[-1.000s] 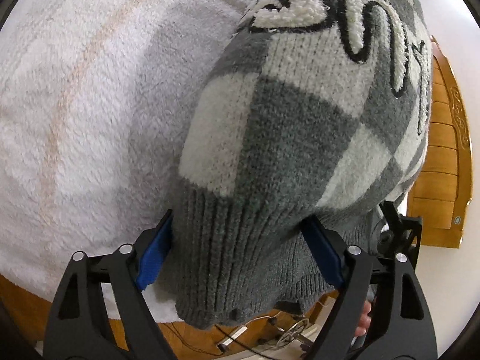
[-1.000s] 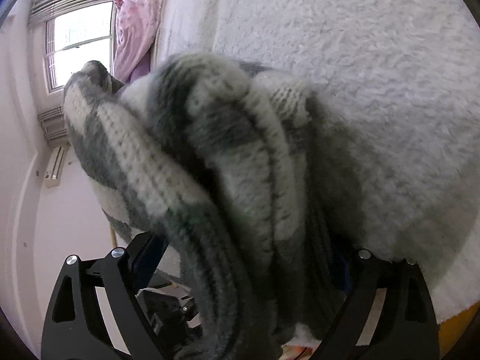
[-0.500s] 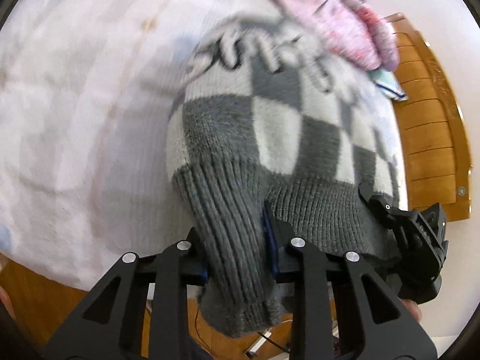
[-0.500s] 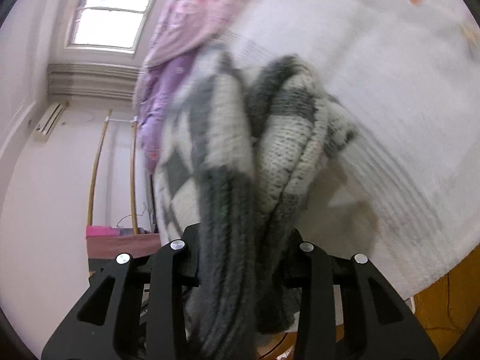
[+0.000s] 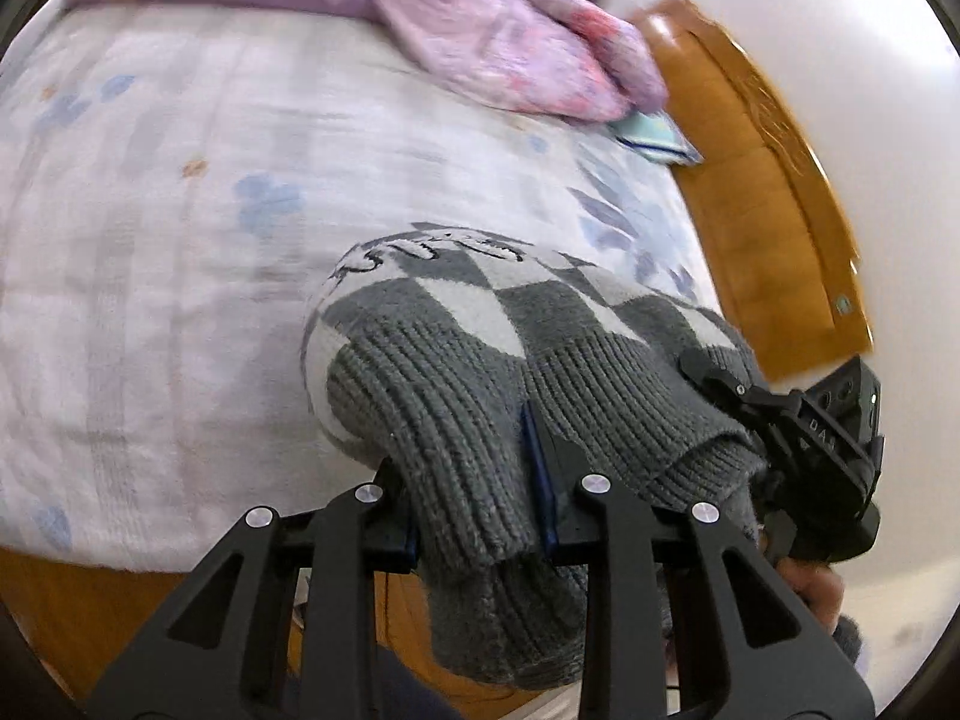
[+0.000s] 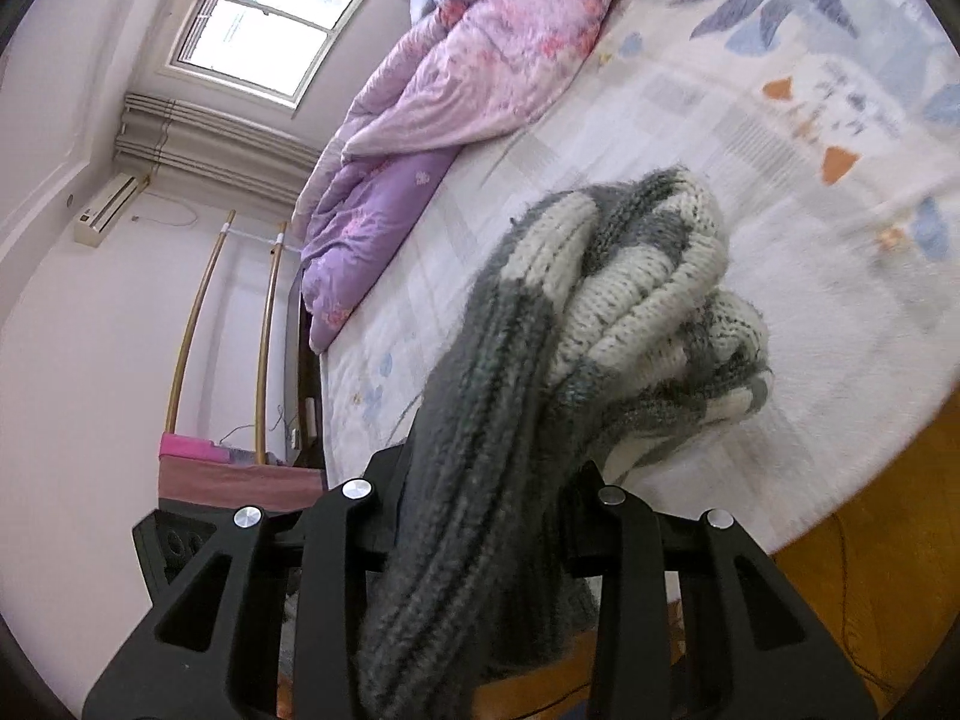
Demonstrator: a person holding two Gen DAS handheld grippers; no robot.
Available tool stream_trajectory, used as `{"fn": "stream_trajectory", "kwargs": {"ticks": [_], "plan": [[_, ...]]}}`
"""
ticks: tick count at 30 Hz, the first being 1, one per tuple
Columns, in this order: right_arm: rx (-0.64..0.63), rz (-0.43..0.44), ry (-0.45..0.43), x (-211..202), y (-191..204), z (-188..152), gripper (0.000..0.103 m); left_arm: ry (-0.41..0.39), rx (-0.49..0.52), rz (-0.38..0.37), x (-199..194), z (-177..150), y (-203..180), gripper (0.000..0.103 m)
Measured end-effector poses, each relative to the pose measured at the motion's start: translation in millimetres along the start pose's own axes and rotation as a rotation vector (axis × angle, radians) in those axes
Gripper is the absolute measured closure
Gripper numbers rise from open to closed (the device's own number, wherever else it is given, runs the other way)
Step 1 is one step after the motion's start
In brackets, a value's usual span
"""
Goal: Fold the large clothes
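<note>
Left wrist view: the left gripper is seen closed down on the grey ribbed hem of the sweater, w/ knit bunched between the blue-padded fingers and a tail of hem hanging below them toward 6 o'clock. From the grip, the sweater's long axis is laid out toward 1 o'clock across the bedspread; its checked grey/white body is spread flat, and the black-outlined lettering is found at the far end, approx. 12 o'clock of the grip. At 3 o'clock the right gripper is seen side-on at the same hem edge. A pink/purple quilt is heaped at 12 o'clock, and a wooden bed frame runs along 2 o'clock.

Right wrist view: the right gripper is likewise clamped, narrow gap, on a thick wad of dark ribbed knit. Here the sweater is seen edge-on as stacked folds, running up toward 1 o'clock and resting on the bedspread.

Only in the left view are the lettering and flat check pattern shown. Only in the right view are the layered folds shown, plus a window at 11 o'clock and an AC unit at 10 o'clock.
</note>
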State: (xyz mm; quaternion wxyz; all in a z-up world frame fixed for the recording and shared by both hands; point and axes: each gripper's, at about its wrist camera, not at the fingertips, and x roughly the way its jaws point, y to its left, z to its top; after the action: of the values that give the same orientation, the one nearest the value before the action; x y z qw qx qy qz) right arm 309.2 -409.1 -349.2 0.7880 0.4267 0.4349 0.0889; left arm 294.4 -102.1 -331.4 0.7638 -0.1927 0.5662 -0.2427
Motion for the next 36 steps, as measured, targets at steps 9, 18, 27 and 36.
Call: {"fn": "stream_trajectory", "kwargs": {"ticks": [9, 18, 27, 36], "plan": [[0.016, -0.043, -0.182, -112, -3, 17, 0.072, 0.023, 0.19, -0.109, -3, 7, -109, 0.077], [0.065, -0.044, -0.28, -175, -80, 108, 0.072, 0.042, 0.318, -0.151, 79, 35, -226, 0.077], [0.043, -0.072, -0.198, -195, -200, 307, 0.072, 0.055, 0.227, -0.109, 250, 108, -369, 0.077], [-0.188, 0.008, -0.186, -175, -249, 497, 0.072, -0.166, 0.209, -0.069, 360, 191, -449, 0.077]]}}
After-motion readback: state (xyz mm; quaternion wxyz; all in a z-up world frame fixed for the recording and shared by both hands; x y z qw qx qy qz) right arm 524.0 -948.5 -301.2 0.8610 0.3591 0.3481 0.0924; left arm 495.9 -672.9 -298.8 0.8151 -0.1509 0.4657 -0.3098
